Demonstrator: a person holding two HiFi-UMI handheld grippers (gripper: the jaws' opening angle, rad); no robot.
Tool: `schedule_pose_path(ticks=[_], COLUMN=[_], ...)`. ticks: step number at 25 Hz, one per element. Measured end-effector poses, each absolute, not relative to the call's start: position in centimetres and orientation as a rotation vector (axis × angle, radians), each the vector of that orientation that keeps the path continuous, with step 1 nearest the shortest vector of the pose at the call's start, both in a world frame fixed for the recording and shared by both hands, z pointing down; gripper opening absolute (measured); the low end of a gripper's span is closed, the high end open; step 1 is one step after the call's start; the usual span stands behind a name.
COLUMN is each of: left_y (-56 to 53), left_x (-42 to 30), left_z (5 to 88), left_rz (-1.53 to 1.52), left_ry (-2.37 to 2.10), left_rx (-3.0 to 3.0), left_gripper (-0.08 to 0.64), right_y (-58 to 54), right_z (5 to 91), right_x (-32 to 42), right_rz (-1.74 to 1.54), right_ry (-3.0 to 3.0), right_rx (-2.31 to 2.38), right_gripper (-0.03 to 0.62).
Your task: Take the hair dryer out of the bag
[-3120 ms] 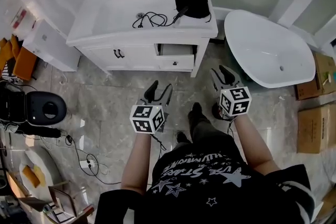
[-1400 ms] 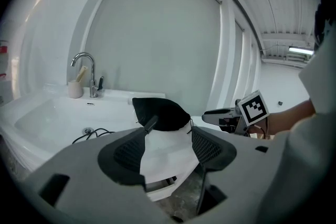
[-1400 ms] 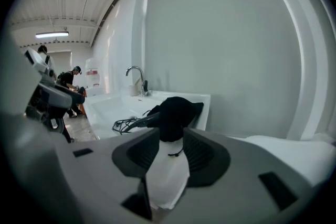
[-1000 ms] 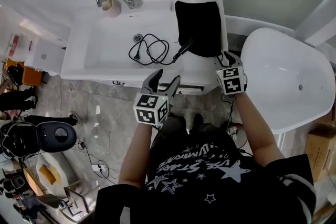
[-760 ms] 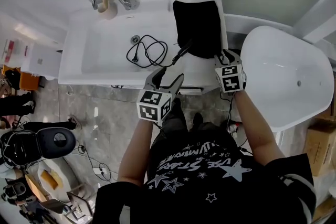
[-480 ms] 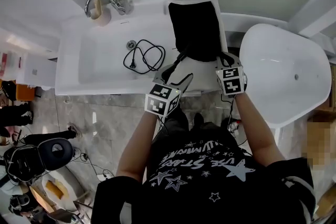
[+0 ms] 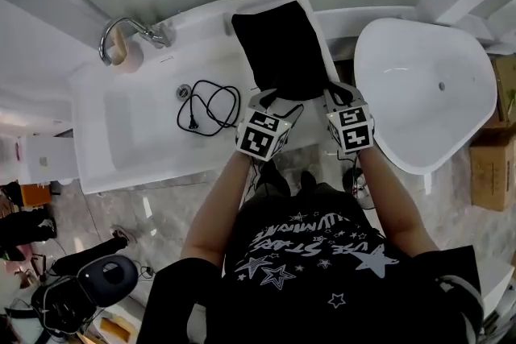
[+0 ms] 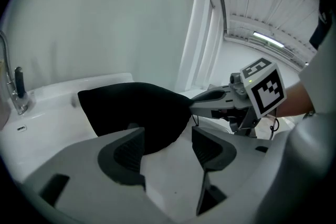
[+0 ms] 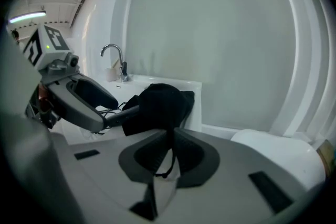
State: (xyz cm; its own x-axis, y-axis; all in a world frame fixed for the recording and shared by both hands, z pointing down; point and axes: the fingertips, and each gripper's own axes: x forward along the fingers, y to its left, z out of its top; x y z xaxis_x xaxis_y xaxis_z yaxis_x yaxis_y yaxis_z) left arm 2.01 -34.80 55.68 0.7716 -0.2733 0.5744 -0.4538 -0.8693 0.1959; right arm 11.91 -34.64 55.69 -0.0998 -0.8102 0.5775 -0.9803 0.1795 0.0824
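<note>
A black fabric bag (image 7: 280,51) lies on the right end of the white washstand (image 7: 105,165). The hair dryer's dark handle (image 9: 118,117) pokes out of the bag's near end. Its black cord (image 7: 211,102) lies coiled in the basin. My right gripper (image 7: 334,95) is at the bag's near right corner. Its jaws are closing, and its pads pinch the black cloth (image 9: 169,113) with a drawstring hanging below. At the bag's near left end, by the handle, my left gripper (image 7: 274,102) stands open with nothing between its fingers (image 8: 130,150).
A chrome faucet (image 7: 127,30) stands at the back left of the basin. A white bathtub (image 7: 419,84) sits right of the washstand, and cardboard boxes (image 7: 490,165) lie beyond it. The grey wall runs close behind the bag.
My left gripper has moved forward and right, up to the bag's near end. My right gripper has stayed at the bag's corner and its jaws have closed on the cloth.
</note>
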Motion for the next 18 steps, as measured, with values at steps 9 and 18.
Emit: schedule_pose_path(ticks=[9,18], left_y=[-38.5,-41.4], left_x=[2.8,2.6], left_z=[57.4,59.5], left_rz=[0.846,0.909], left_ry=[-0.545,-0.632], left_rx=[2.614,2.584], left_gripper=[0.298,0.297], right_y=[-34.9,-35.3], right_z=[55.8,55.4], right_x=[12.4,13.2], right_rz=[0.484,0.511], right_ry=[-1.896,-1.866], right_rx=[1.739,1.8], right_gripper=[0.035,0.035])
